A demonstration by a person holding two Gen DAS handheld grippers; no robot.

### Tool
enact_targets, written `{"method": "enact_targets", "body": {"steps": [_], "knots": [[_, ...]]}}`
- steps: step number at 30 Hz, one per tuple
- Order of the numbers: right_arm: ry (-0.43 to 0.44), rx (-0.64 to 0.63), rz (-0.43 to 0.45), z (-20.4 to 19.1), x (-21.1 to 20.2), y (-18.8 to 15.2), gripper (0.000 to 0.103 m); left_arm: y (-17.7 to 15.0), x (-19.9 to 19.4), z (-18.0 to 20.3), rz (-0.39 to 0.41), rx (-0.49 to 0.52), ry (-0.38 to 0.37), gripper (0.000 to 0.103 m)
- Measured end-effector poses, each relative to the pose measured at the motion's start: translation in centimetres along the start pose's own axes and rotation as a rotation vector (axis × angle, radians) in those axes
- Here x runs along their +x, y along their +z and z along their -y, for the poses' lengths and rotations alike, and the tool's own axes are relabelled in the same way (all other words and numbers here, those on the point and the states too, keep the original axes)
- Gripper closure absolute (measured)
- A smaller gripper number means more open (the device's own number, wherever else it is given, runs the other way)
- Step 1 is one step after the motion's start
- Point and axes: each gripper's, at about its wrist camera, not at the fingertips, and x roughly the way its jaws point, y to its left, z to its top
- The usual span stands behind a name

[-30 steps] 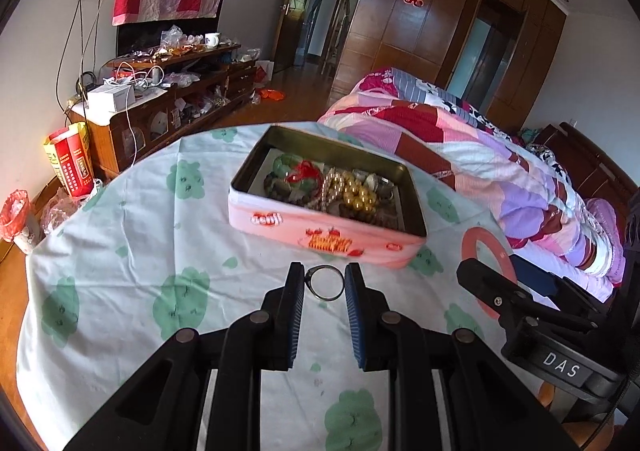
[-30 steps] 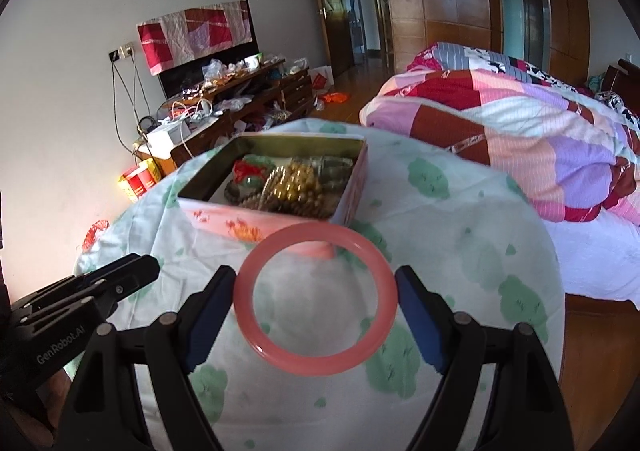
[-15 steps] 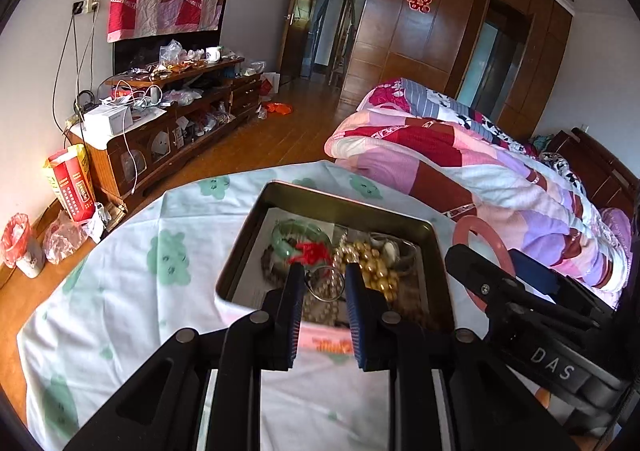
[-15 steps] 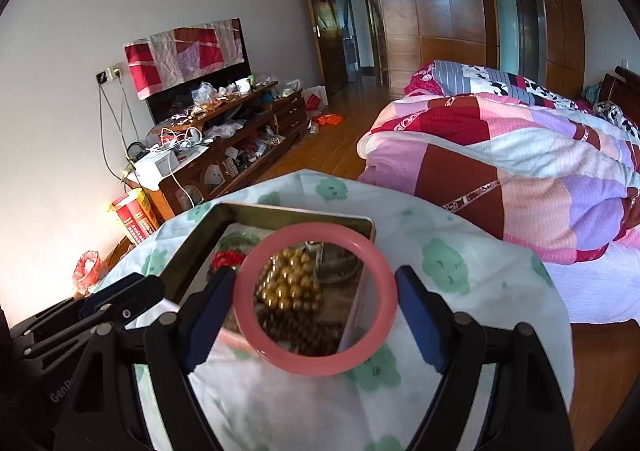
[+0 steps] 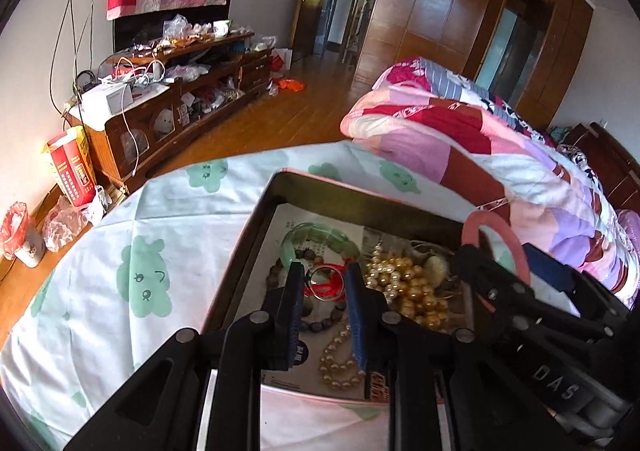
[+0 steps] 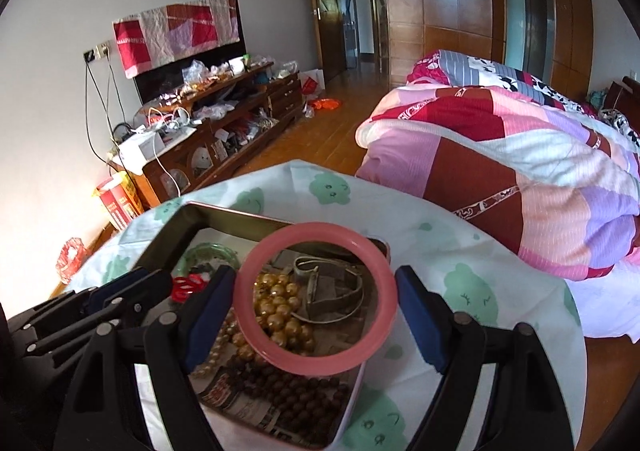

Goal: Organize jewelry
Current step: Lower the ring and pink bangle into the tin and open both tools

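Observation:
My left gripper (image 5: 322, 283) is shut on a small metal ring (image 5: 325, 283) and holds it over the open pink tin (image 5: 256, 227). My right gripper (image 6: 316, 303) is shut on a pink bangle (image 6: 316, 365), held over the same tin (image 6: 224, 217); the bangle also shows at the right of the left wrist view (image 5: 508, 237). The tin holds a green bangle (image 5: 316, 233), gold beads (image 5: 412, 291), a pearl strand (image 5: 336, 363), dark wooden beads (image 6: 296, 395), a red knot (image 6: 186, 287) and a metal cuff (image 6: 332, 291).
The tin sits on a round table with a white cloth printed with green shapes (image 5: 144, 283). A bed with a pink patchwork quilt (image 6: 520, 155) lies to the right. A cluttered wooden TV cabinet (image 5: 172, 91) stands along the left wall.
Both grippers moved forward from short of the tin to over it, each still holding its piece. The ring and bangle now hang above the jewelry inside.

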Motion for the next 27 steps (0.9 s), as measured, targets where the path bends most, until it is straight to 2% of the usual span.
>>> {"method": "enact_targets", "body": {"steps": [8, 13, 18, 21, 23, 25, 26, 27], "knots": [[0.000, -0.036, -0.051, -0.2, 2.5, 0.5, 0.020, -0.3, 1.6, -0.5, -0.040, 0.003, 0.020, 0.083], [0.007, -0.051, -0.068, -0.5, 3.3, 0.5, 0.020, -0.6, 1.7, -0.9, -0.030, 0.037, 0.047, 0.083], [0.050, -0.067, -0.104, -1.0, 4.1, 0.2, 0.019, -1.1, 2.0, -0.2, -0.011, 0.158, 0.104, 0.082], [0.053, -0.091, -0.132, -1.4, 4.4, 0.1, 0.019, -1.2, 2.0, -0.4, -0.006, 0.173, 0.084, 0.082], [0.062, -0.111, -0.164, -1.7, 4.6, 0.1, 0.019, -1.2, 2.1, -0.3, -0.008, 0.192, 0.100, 0.081], [0.062, -0.111, -0.180, -1.8, 4.8, 0.0, 0.019, -1.4, 2.3, 0.3, -0.012, 0.219, 0.131, 0.077], [0.058, -0.110, -0.183, -1.9, 4.8, 0.1, 0.019, -1.6, 2.5, 0.6, -0.018, 0.236, 0.144, 0.069], [0.052, -0.107, -0.186, -1.9, 4.7, 0.0, 0.019, -1.8, 2.5, 1.0, -0.022, 0.243, 0.151, 0.054]]}}
